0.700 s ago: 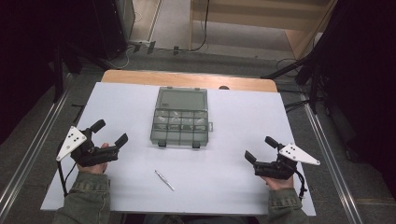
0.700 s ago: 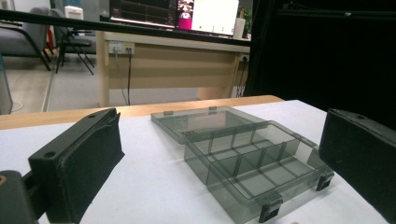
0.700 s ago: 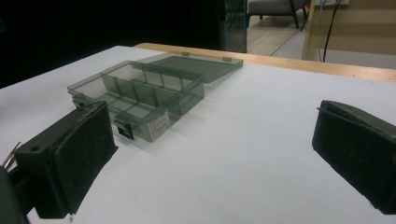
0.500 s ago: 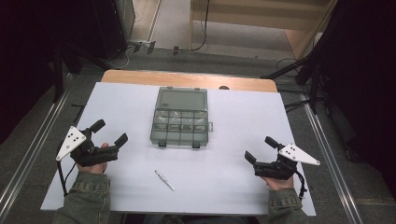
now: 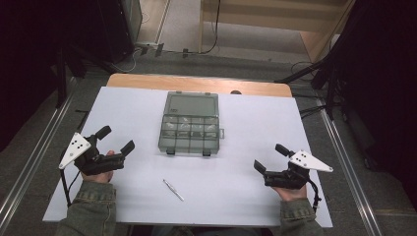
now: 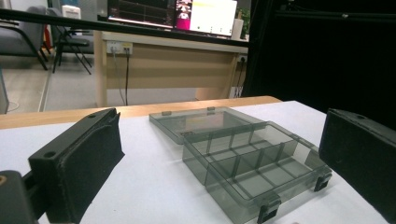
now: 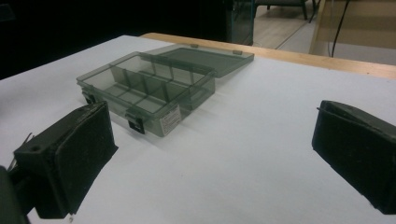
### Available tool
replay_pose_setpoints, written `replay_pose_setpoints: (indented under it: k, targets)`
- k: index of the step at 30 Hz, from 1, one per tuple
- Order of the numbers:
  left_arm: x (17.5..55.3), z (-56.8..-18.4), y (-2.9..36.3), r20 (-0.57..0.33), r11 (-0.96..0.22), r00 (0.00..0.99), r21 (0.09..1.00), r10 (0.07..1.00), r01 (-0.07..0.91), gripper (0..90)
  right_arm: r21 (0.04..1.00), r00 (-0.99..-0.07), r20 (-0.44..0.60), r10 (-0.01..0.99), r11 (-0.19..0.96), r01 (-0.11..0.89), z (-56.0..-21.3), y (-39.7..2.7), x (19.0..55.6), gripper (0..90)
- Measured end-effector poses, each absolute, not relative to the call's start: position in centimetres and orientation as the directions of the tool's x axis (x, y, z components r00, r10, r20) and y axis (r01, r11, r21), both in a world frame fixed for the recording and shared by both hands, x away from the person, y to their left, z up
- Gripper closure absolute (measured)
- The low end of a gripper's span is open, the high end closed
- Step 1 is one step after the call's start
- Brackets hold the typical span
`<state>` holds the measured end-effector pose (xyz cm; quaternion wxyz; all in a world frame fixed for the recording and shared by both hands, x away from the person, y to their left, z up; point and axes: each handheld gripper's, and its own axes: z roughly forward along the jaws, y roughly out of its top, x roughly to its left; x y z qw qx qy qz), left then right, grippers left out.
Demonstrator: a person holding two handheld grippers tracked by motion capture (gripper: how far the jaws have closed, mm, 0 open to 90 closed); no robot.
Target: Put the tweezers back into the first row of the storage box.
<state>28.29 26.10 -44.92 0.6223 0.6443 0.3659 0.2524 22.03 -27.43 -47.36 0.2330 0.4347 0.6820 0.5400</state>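
A person holds a gripper in each hand above a white table (image 5: 147,108). The left gripper (image 5: 117,140) sits near the table's left edge, its jaws spread wide with nothing between them; in the left gripper view the two black pads (image 6: 88,163) stand far apart and frame the box beyond. The right gripper (image 5: 272,158) sits near the right edge, likewise spread wide and empty — its pads (image 7: 79,154) touch nothing.

The box (image 5: 190,132), a smoky clear plastic organiser, lies at the table's middle, well apart from both grippers. Its lid (image 5: 192,104) is swung fully back and lies flat behind it; the divided compartments look bare in the gripper views. A thin metal tool (image 5: 173,190) — too small to identify — lies on the table near the front edge, between the two hands.
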Motion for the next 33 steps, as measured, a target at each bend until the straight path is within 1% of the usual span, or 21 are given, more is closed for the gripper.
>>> replay_pose_setpoints:
  k: [12,27,33]
  targets:
    - [28.3,-44.9,26.0,-0.128,0.035,0.608,0.986,0.784,0.162,0.0,0.935,-0.535,0.144,0.832,0.064,0.35,-46.9,-26.1,22.1,0.0]
    - [28.3,-45.0,25.8,-0.121,0.025,0.609,0.986,0.784,0.164,0.0,0.918,-0.6,0.095,0.794,0.164,0.362,-46.6,-22.9,22.4,0.0]
    - [28.2,-44.9,25.8,-0.115,0.021,0.608,0.987,0.786,0.16,0.0,0.912,-0.624,0.091,0.777,0.187,0.366,-46.5,-21.9,22.6,0.0]
